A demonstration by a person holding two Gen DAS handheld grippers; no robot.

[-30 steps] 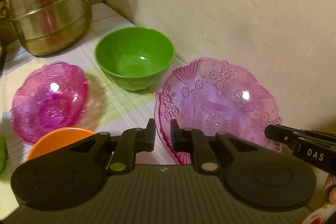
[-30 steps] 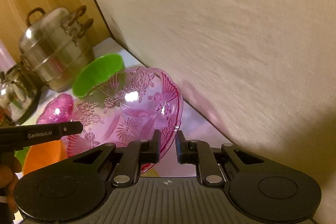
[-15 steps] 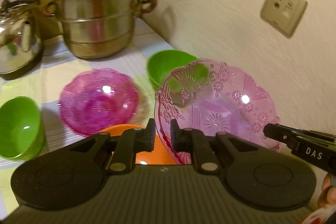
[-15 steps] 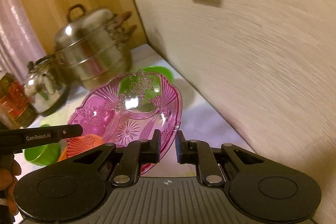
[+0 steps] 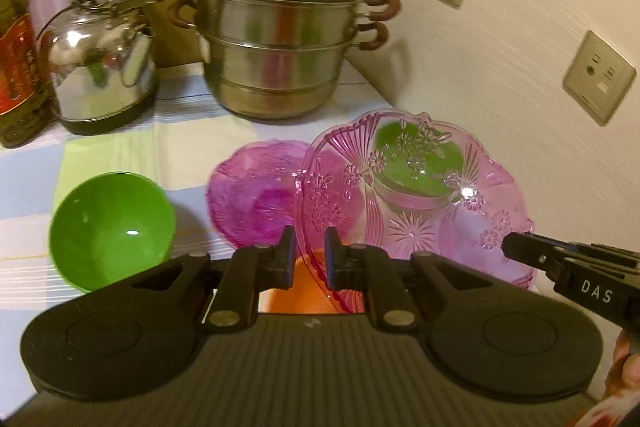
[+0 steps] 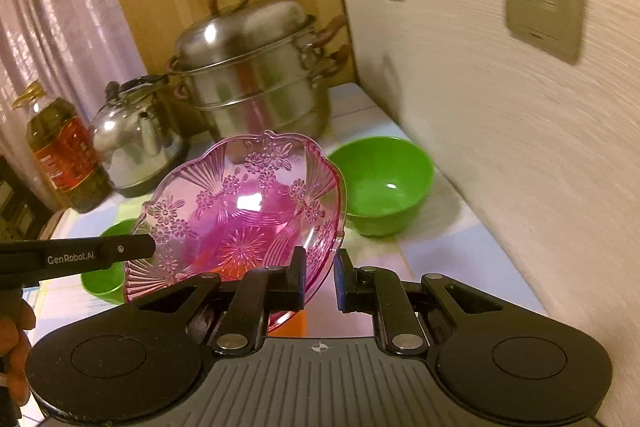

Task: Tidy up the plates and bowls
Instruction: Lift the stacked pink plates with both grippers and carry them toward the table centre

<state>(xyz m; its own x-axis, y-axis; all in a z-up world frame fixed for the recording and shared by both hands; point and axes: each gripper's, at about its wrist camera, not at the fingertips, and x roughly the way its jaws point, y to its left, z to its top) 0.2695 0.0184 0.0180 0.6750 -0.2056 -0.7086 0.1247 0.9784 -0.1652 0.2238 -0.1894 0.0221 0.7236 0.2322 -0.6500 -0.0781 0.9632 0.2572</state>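
A large clear pink glass plate (image 5: 416, 203) with flower patterns is held tilted above the table, its rim between both pairs of fingers. My left gripper (image 5: 310, 253) is shut on its left rim. My right gripper (image 6: 320, 273) is shut on its right rim; the plate also shows in the right wrist view (image 6: 240, 211). Below it lie a smaller pink glass bowl (image 5: 252, 199) and an orange plate (image 5: 296, 297). A green bowl (image 5: 110, 223) sits to the left, another green bowl (image 6: 382, 183) near the wall.
A steel steamer pot (image 5: 280, 39), a steel kettle (image 5: 104, 55) and an oil bottle (image 5: 16, 55) stand at the back of the checked tablecloth (image 5: 176, 143). The wall with sockets (image 5: 598, 77) runs close along the right.
Both grippers have lifted the pink plate and carried it leftward, away from the wall, over the smaller pink bowl and orange plate. The steamer pot, kettle and bottle have come into view.
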